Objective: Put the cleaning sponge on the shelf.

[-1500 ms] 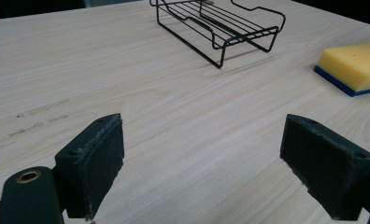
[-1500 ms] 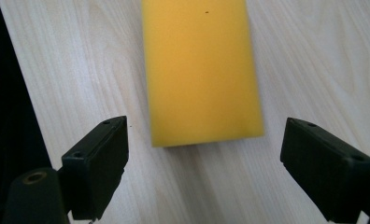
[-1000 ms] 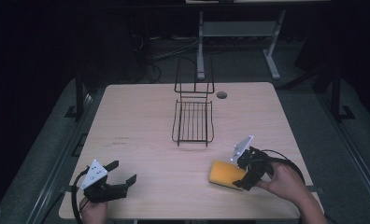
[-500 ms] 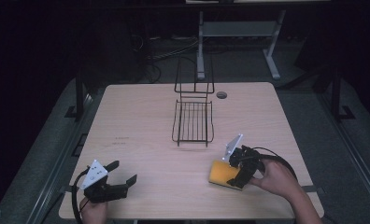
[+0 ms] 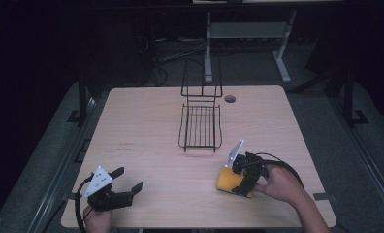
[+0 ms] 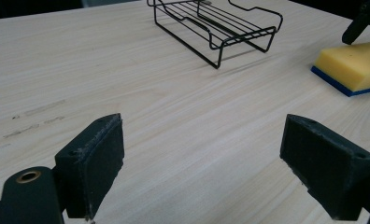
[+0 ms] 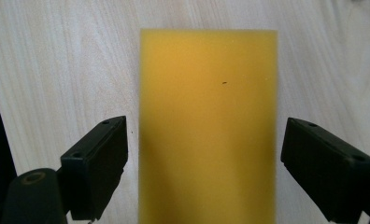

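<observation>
A yellow sponge (image 5: 227,181) with a blue underside lies flat on the wooden table (image 5: 146,126), near its front right. My right gripper (image 5: 242,180) hangs open directly over it. In the right gripper view the sponge (image 7: 207,126) lies between the two spread jaws, which stand clear of its long sides. The sponge (image 6: 352,66) shows at the far right of the left gripper view. My left gripper (image 5: 127,179) rests open at the table's front left corner, with nothing between its jaws (image 6: 206,168). A black wire rack (image 5: 200,126) stands at the table's middle back.
The wire rack (image 6: 218,23) has an upright back section and a flat slatted tray. A round cable hole (image 5: 230,98) sits at the back right of the table. A grey metal stand (image 5: 248,36) stands on the dark floor beyond.
My right gripper has moved left and down, from beside the sponge's right edge to over the sponge. The left gripper has stayed put.
</observation>
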Demonstrator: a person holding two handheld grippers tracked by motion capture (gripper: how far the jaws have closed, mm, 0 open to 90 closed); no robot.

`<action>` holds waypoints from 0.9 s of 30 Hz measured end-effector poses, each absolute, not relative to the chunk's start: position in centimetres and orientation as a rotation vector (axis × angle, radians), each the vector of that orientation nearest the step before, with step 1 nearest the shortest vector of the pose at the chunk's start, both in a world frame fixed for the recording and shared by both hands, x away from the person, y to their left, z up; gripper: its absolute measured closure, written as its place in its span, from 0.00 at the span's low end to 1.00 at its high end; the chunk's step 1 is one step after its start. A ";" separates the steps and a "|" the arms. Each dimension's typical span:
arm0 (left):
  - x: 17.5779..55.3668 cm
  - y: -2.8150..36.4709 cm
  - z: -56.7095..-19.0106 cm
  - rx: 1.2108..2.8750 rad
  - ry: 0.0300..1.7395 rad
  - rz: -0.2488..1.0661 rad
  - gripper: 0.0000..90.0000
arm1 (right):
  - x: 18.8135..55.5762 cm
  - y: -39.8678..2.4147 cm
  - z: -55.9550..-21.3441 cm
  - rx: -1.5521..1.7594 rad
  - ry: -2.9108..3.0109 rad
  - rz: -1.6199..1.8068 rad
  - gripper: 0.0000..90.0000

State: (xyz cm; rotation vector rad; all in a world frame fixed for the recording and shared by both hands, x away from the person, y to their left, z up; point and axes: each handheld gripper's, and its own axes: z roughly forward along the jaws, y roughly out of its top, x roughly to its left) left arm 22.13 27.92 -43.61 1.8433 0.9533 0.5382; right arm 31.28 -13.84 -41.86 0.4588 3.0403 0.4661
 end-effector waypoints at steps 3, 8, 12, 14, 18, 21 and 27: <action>22.1 27.9 -43.6 1.845 0.953 0.540 0.14 | 31.3 -13.7 -42.0 0.456 3.045 0.462 0.16; 22.1 27.9 -43.6 1.842 0.951 0.540 0.14 | 31.5 -13.3 -42.3 0.444 3.051 0.440 0.16; 22.1 27.9 -43.6 1.843 0.951 0.541 0.14 | 31.6 -13.2 -42.6 0.443 3.059 0.417 0.16; 22.1 27.9 -43.6 1.843 0.952 0.540 0.14 | 31.7 -13.1 -42.7 0.439 3.060 0.412 0.16; 22.1 27.9 -43.6 1.842 0.951 0.541 0.14 | 31.7 -12.9 -42.9 0.439 3.059 0.406 0.16; 22.1 28.0 -43.6 1.842 0.951 0.541 0.14 | 31.7 -12.8 -43.2 0.432 3.059 0.397 0.16; 22.1 28.0 -43.5 1.840 0.951 0.541 0.14 | 31.6 -12.6 -43.5 0.437 3.064 0.385 0.16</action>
